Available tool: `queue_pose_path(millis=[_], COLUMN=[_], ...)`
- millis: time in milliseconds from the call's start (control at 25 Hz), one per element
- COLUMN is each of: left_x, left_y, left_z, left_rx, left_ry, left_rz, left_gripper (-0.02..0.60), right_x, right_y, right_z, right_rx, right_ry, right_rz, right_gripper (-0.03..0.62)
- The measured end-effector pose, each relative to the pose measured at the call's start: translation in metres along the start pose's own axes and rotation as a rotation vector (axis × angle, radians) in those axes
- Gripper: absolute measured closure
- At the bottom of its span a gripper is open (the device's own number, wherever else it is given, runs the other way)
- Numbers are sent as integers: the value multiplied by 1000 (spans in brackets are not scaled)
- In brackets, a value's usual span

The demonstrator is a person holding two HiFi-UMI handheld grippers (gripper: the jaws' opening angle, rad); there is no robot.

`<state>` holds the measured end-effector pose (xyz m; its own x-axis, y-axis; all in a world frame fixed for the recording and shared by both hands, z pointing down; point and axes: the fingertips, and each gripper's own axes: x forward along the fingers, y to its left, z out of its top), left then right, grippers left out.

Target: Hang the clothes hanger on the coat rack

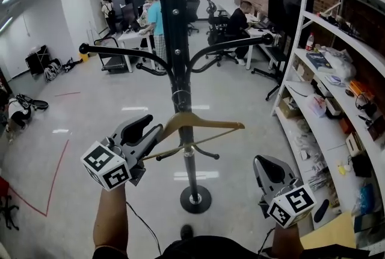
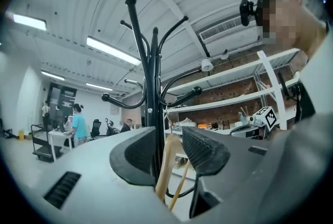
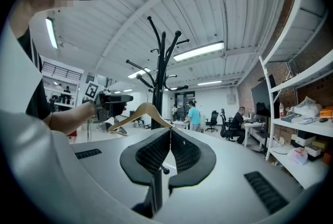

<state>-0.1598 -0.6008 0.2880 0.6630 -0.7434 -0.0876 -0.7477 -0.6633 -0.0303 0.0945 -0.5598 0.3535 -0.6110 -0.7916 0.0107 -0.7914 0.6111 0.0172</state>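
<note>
- Head view, left claw [image 1: 154,126]: jaws spread wide. One end of the wooden clothes hanger [image 1: 201,124] lies in the gap between them, and no pad visibly presses on it.
- Head view, clothes hanger: it runs from the left claw's jaws across the front of the black coat rack [image 1: 176,41]. Its top sits against the pole, just ahead of the claw and to its right. From here I cannot tell what its hook rests on.
- Head view, right claw [image 1: 267,162]: held low, well apart from the hanger, which lies ahead of it and to its left. The rack's round base [image 1: 195,199] stands on the floor [image 1: 108,125] between the two claws.
- Left gripper view, left claw [image 2: 167,134]: jaws stand apart, with the hanger's pale wood [image 2: 167,165] upright in the gap. The coat rack [image 2: 152,87] rises directly beyond the jaw tips, its curved arms branching above the claw.
- Right gripper view, right claw [image 3: 170,134]: the ridged pads meet at the tips and nothing lies between them.
- Right gripper view, clothes hanger [image 3: 143,112]: ahead of the right claw and slightly to its left, in front of the coat rack [image 3: 160,77]. The left claw [image 3: 127,100] is at its far end.
</note>
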Motion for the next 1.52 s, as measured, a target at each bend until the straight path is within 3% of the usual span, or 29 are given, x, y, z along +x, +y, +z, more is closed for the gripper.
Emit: queue_pose_path(millis=[240, 400, 560, 640, 880, 1080, 1240, 1400, 1520], left_x=[-51, -78, -105, -114, -160, -195, -234, -280, -305], left_y=[-30, -58, -83, -99, -153, -180, -212, -243, -261], left_z=[-1, -11, -22, -29, -41, -45, -53, -64, -67], left_rx=[0, -78, -151, -199, -306, -285, -140, -179, -134], left_ry=[-27, -68, -132, -149, -184, -176, -110, -115, -136], left_rz=[109, 158, 238, 246, 128, 96, 50, -28, -46], left_gripper=[434, 439, 559, 580, 581, 581, 581, 581, 581], right_x=[-20, -34, -44, -46, -49, -61, -77, -105, -127], right_y=[7, 14, 19, 22, 65, 100, 147, 194, 223], right_z=[-6, -14, -24, -27, -22, -21, -23, -35, -38], right_rx=[0, 13, 33, 42, 34, 23, 22, 17, 6], right_ry=[-11, 0, 22, 30, 23, 22, 40, 78, 101], right_rz=[45, 88, 129, 147, 210, 226, 227, 207, 182], right_gripper=[586, 586, 586, 586, 586, 586, 586, 586, 586])
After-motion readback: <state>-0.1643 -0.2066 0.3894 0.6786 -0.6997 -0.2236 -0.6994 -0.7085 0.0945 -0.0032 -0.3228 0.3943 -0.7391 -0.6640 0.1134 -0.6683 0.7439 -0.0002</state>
